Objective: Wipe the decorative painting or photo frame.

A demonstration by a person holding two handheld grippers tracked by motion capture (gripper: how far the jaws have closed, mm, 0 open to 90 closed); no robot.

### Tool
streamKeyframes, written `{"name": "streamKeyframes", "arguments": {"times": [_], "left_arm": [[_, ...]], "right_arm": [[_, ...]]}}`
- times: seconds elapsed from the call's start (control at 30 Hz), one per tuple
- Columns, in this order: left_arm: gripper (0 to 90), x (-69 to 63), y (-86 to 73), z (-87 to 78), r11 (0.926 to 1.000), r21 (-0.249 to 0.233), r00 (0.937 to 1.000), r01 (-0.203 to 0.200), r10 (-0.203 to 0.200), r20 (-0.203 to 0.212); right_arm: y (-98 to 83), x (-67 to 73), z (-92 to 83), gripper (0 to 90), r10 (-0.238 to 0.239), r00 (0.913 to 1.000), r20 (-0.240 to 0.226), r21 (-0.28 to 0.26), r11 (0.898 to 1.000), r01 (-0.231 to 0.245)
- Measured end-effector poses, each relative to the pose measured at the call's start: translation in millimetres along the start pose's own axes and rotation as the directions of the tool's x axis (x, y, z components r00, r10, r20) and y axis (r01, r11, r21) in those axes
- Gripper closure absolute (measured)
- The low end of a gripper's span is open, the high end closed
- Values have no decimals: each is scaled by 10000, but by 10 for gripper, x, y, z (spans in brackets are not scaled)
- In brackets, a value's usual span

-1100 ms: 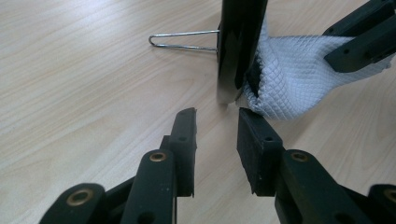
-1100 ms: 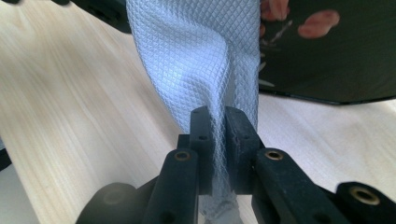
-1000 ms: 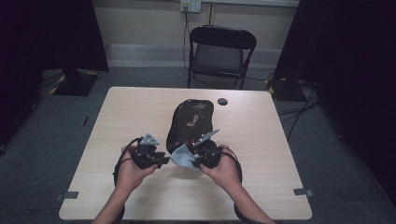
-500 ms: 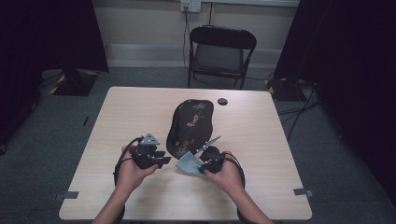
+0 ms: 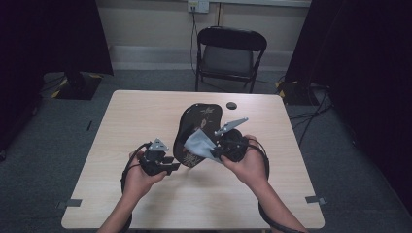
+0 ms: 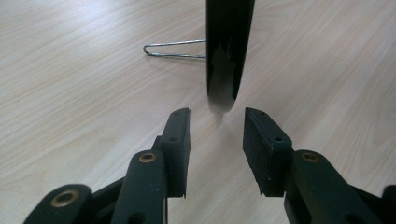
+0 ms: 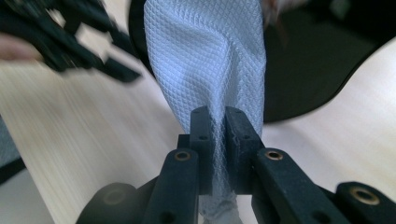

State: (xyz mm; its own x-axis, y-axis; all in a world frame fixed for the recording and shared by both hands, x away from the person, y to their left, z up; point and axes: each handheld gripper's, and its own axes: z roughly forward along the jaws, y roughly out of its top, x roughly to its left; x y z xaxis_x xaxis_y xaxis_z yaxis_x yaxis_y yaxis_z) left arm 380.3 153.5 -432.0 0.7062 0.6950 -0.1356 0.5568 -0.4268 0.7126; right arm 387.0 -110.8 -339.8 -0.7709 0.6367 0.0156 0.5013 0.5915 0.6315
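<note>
A black oval plate (image 5: pixel 203 115) with a pale pattern stands tilted near the table's middle. In the left gripper view its edge (image 6: pixel 229 28) is upright and propped on a thin wire stand (image 6: pixel 173 49). My left gripper (image 5: pixel 171 167) (image 6: pixel 217 116) sits just left of the plate's lower rim. Its jaws have just been opening; the rim lies just beyond the tips, not between them. My right gripper (image 5: pixel 214 151) (image 7: pixel 218 114) is shut on a pale blue cloth (image 5: pixel 197 143) (image 7: pixel 205 56), which hangs against the plate's face (image 7: pixel 303 70).
A small black round object (image 5: pixel 231 105) lies on the wooden table (image 5: pixel 141 111) behind the plate. A black folding chair (image 5: pixel 233 53) stands beyond the far edge. Dark curtains hang at both sides.
My right hand has risen with the cloth, lifting it up along the plate's face. My left hand has stayed in place.
</note>
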Motion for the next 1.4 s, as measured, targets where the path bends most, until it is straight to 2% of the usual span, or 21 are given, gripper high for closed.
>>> {"name": "streamKeyframes", "arguments": {"times": [0.17, 0.27, 0.37, 0.43, 0.7, 1.03, 1.23, 1.4], "left_arm": [[616, -4, 4, 7, 10000, -56, 10000, 0, 0, 33], [616, 1, -2, 5, 10000, -54, 10000, 54, -54, 19], [615, 4, -2, 3, 9999, -107, 9999, 98, -97, 31], [615, 9, -1, -4, 10000, -53, 10000, 40, -40, 53], [607, 16, -3, -11, 9999, -100, 10000, 84, -84, 24], [590, 6, -5, -10, 9999, -39, 10000, 98, -98, 18], [582, 15, -10, -19, 10000, -45, 10000, 85, -85, -13], [566, 9, -17, -20, 9997, -74, 9997, 229, -230, -49]], "right_arm": [[266, 61, -220, 829, -234, 9997, 119, -761, 9968, 243], [353, 73, -239, 828, -261, 9995, 184, -850, 9960, 276], [360, 59, -169, 828, -238, 9996, 173, -669, 9975, 249], [328, 53, -98, 829, -258, 9996, 153, -492, 9984, 265], [-26, -13, 301, 828, 166, 9997, -172, 375, 9992, -159], [-452, -13, 812, 828, 650, 9974, -310, 1580, 9857, -593], [-604, -32, 941, 828, 804, 9961, -354, 1955, 9781, -720], [-631, -30, 931, 828, 776, 9964, -330, 2066, 9760, -691]]}}
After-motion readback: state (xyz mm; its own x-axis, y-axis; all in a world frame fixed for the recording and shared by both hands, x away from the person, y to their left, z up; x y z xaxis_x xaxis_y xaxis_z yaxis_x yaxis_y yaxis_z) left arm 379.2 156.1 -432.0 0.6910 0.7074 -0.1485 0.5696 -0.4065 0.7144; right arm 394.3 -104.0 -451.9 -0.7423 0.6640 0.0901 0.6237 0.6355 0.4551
